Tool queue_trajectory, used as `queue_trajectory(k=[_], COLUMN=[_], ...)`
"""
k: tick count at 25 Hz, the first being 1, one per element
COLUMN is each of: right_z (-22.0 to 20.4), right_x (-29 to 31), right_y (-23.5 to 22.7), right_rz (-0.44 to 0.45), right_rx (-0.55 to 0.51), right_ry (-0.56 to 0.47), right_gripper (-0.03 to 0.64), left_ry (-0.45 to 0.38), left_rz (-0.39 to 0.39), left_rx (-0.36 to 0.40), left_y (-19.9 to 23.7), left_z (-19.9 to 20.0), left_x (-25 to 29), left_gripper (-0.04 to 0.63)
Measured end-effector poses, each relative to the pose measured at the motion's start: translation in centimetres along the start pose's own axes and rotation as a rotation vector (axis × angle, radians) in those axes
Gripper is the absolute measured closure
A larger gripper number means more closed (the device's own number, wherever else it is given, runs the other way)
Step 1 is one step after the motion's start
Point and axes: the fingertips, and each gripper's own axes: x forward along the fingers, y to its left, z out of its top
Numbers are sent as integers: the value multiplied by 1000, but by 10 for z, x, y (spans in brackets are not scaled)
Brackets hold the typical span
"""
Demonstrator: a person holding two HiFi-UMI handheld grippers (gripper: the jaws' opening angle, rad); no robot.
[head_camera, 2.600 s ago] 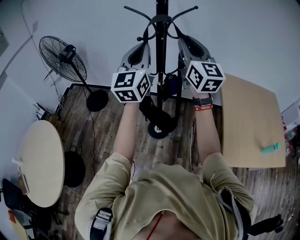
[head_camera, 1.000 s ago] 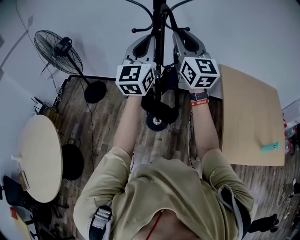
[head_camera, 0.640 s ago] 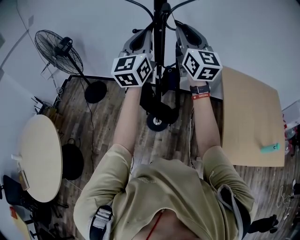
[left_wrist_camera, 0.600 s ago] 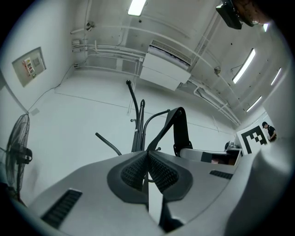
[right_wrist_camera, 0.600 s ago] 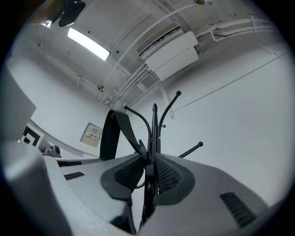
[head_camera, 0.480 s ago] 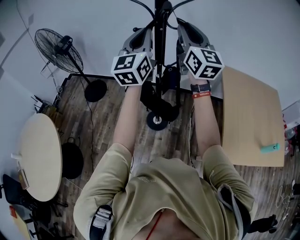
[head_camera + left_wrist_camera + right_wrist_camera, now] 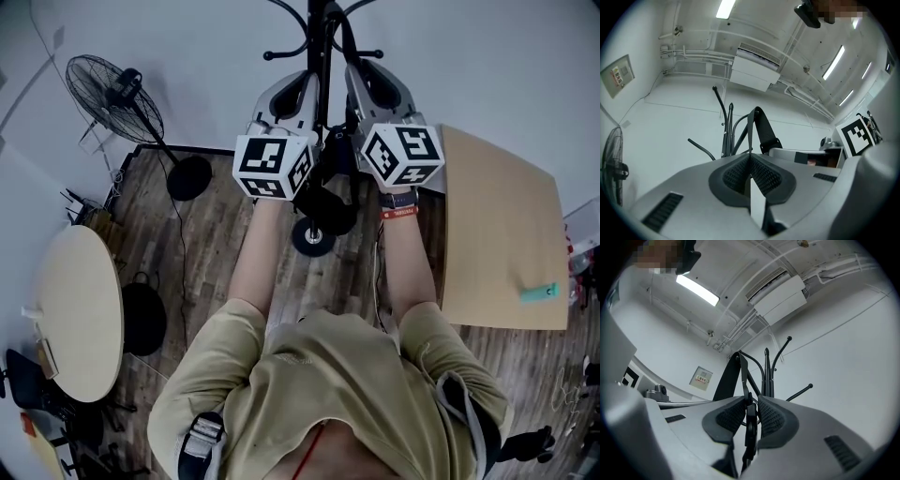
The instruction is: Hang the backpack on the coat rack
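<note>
The black coat rack (image 7: pixel 320 37) stands against the white wall, its round base (image 7: pixel 312 236) on the floor. The black backpack (image 7: pixel 328 187) hangs close against the pole between my two grippers. My left gripper (image 7: pixel 298 89) is left of the pole, my right gripper (image 7: pixel 364 84) right of it. In the left gripper view the left gripper (image 7: pixel 750 164) is shut on a thin black strap (image 7: pixel 751 136) that rises beside the rack's hooks (image 7: pixel 723 117). In the right gripper view the right gripper (image 7: pixel 750 411) is shut on a strap and its buckle (image 7: pixel 749 423), with the rack (image 7: pixel 767 373) just behind. Whether a strap rests over a hook I cannot tell.
A standing fan (image 7: pixel 112 94) with a round base (image 7: pixel 189 176) is at the left. A round table (image 7: pixel 80 319) sits lower left, a dark bag (image 7: pixel 145 323) beside it. A rectangular wooden table (image 7: pixel 497 244) with a teal item (image 7: pixel 541 292) is at the right.
Both grippers have come down and drawn closer to each other beside the pole, still holding the straps. The backpack has sunk a little with them.
</note>
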Motion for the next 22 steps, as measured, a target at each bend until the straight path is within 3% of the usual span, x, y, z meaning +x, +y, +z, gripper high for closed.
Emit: queue_trajectory(k=[7, 14, 22], right_z=[0, -1, -4], right_x=[-13, -28, -53], right_y=[3, 6, 10], right_rz=[-22, -65, -80], right_rx=[21, 34, 67], right_ry=[9, 16, 24], right_gripper=[522, 525, 525], left_ry=[-18, -37, -67], left_rz=[21, 29, 32], left_rx=[-9, 37, 21], left_y=[-8, -16, -28], left_z=[4, 21, 35], left_x=[-11, -25, -52], left_gripper=[569, 569, 569])
